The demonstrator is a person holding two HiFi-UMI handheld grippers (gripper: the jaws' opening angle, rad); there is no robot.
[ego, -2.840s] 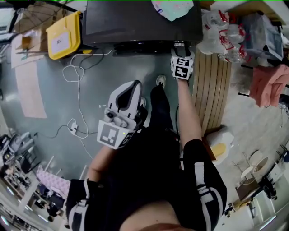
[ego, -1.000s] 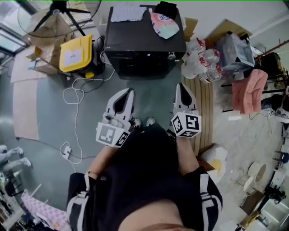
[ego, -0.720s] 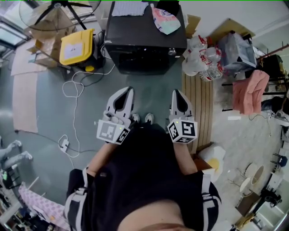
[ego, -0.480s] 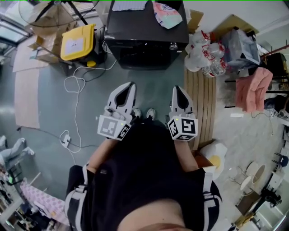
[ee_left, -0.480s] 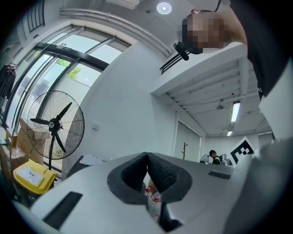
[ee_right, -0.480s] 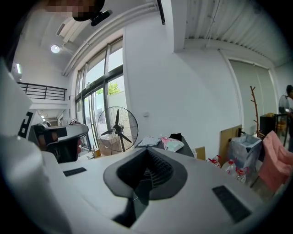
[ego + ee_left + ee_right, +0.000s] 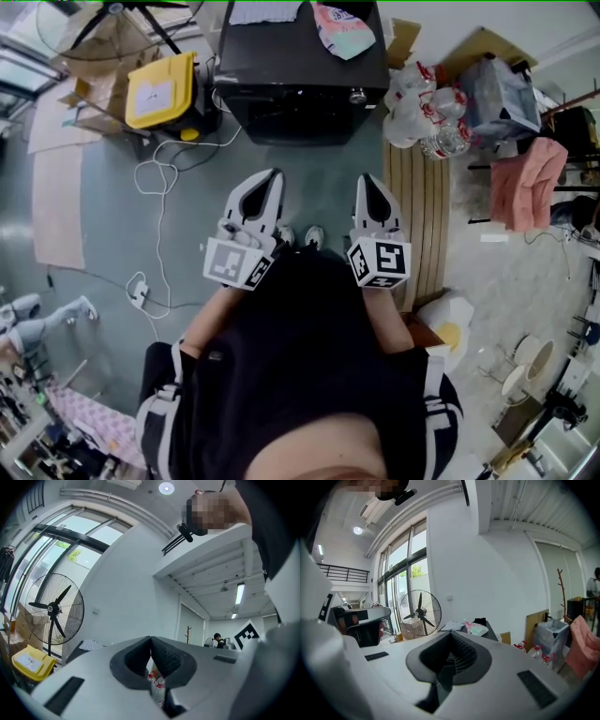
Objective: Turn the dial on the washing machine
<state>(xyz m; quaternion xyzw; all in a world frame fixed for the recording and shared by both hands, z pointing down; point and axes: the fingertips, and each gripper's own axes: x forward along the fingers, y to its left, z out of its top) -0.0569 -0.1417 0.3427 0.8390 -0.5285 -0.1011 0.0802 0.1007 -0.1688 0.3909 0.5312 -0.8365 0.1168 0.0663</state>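
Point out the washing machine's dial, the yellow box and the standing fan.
dial (image 7: 357, 95), head view, its silver face
yellow box (image 7: 161, 89), head view, middle of lid
standing fan (image 7: 51, 607), left gripper view, its hub

Cluttered workshop hall: pedestal fan (image 7: 52, 608), cardboard cartons (image 7: 86, 82), tall windows (image 7: 407, 569).

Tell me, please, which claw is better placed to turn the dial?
Probably right: the right claw lines up with the small silver dial at the black washing machine's right corner; the left claw sits further left.
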